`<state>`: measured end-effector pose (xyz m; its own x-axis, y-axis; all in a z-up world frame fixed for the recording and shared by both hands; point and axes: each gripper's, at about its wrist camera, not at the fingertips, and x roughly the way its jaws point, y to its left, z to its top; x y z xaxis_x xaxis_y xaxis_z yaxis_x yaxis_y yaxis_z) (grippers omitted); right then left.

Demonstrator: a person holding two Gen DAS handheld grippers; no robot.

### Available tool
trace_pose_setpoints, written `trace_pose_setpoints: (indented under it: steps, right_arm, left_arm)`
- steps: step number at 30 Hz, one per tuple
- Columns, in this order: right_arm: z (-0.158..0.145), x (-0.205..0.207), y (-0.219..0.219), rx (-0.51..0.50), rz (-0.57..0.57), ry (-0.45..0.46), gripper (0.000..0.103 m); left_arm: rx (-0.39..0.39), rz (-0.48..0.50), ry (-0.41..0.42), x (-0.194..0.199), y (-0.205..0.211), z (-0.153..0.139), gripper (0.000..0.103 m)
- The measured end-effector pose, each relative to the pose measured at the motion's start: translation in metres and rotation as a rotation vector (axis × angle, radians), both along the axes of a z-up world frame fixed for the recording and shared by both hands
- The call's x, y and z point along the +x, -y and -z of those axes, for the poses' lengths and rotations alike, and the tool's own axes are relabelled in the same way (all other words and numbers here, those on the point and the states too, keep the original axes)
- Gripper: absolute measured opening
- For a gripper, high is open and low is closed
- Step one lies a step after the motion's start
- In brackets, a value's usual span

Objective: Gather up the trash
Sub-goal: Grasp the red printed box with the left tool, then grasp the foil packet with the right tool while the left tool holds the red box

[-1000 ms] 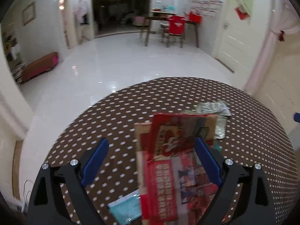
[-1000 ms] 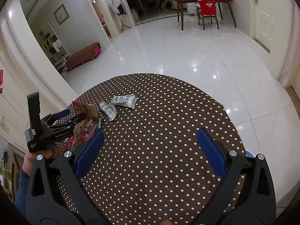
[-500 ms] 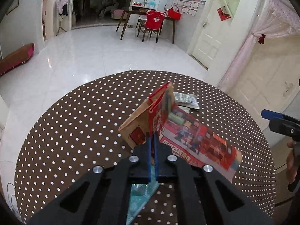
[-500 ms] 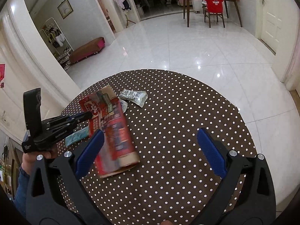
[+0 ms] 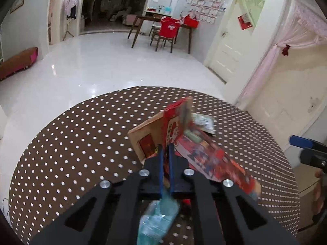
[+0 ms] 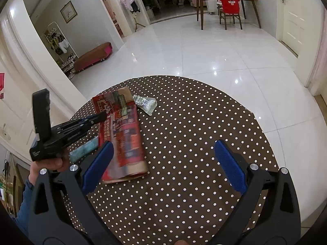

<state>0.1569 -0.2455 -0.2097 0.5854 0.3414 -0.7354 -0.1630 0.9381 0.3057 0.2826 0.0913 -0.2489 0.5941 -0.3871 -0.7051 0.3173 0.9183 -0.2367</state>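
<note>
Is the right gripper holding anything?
No, the right gripper stands wide open over bare tablecloth.

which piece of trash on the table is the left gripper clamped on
The large red printed bag. The left gripper pinches its edge, while the silver wrapper lies beyond it and the teal packet beside it, both ungripped.

Glossy printed paper bag, shiny foil wrapper, glossy tiled floor

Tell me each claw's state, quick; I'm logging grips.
Left claw: closed on the red printed paper bag.
Right claw: open, empty, above the brown polka-dot table.
</note>
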Motion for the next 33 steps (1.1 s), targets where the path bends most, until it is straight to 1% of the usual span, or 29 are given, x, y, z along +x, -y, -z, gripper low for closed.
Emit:
trace_pose_setpoints:
  steps: [3, 6, 9, 14, 18, 20, 22, 23, 24, 25, 26, 27, 28, 33]
  right_arm:
    - [0.002, 0.002, -0.004, -0.006, -0.006, 0.000, 0.097]
    - [0.007, 0.008, -0.009, -0.009, -0.018, -0.002, 0.097]
    - [0.011, 0.020, -0.018, -0.025, -0.036, -0.004, 0.097]
    - [0.028, 0.056, -0.042, -0.068, -0.092, -0.024, 0.097]
    - [0.041, 0.091, -0.071, -0.120, -0.150, 0.003, 0.097]
    - [0.047, 0.106, -0.084, -0.160, -0.168, 0.016, 0.094]
    - [0.057, 0.123, -0.094, -0.191, -0.187, 0.004, 0.073]
    - [0.061, 0.128, -0.098, -0.209, -0.194, -0.002, 0.071]
    - [0.061, 0.129, -0.102, -0.234, -0.204, 0.020, 0.058]
    - [0.061, 0.128, -0.106, -0.261, -0.223, 0.031, 0.035]
    - [0.060, 0.127, -0.108, -0.275, -0.236, 0.036, 0.025]
    - [0.059, 0.124, -0.107, -0.270, -0.244, 0.031, 0.020]
    - [0.059, 0.121, -0.102, -0.245, -0.241, 0.023, 0.018]
    - [0.052, 0.091, -0.064, -0.161, -0.183, 0.037, 0.017]
  left_arm:
    - [-0.026, -0.008, 0.029, -0.014, -0.001, -0.009, 0.000]
    - [-0.056, -0.031, 0.054, -0.029, -0.013, -0.019, 0.000]
    - [-0.069, -0.061, 0.080, -0.049, -0.025, -0.027, 0.000]
    - [-0.058, -0.086, 0.096, -0.081, -0.034, -0.033, 0.000]
    - [-0.061, -0.112, 0.088, -0.097, -0.044, -0.030, 0.000]
    - [-0.062, -0.120, 0.087, -0.102, -0.046, -0.031, 0.000]
    - [-0.055, -0.125, 0.085, -0.107, -0.046, -0.030, 0.000]
    - [-0.051, -0.126, 0.086, -0.109, -0.046, -0.030, 0.000]
    - [-0.049, -0.127, 0.086, -0.109, -0.047, -0.029, 0.000]
    - [-0.048, -0.129, 0.086, -0.110, -0.047, -0.029, 0.000]
    - [-0.048, -0.129, 0.087, -0.115, -0.049, -0.026, 0.000]
    - [-0.049, -0.128, 0.089, -0.115, -0.048, -0.027, 0.000]
    - [-0.051, -0.125, 0.090, -0.114, -0.046, -0.028, 0.000]
    - [-0.044, -0.084, 0.115, -0.107, -0.028, -0.037, 0.000]
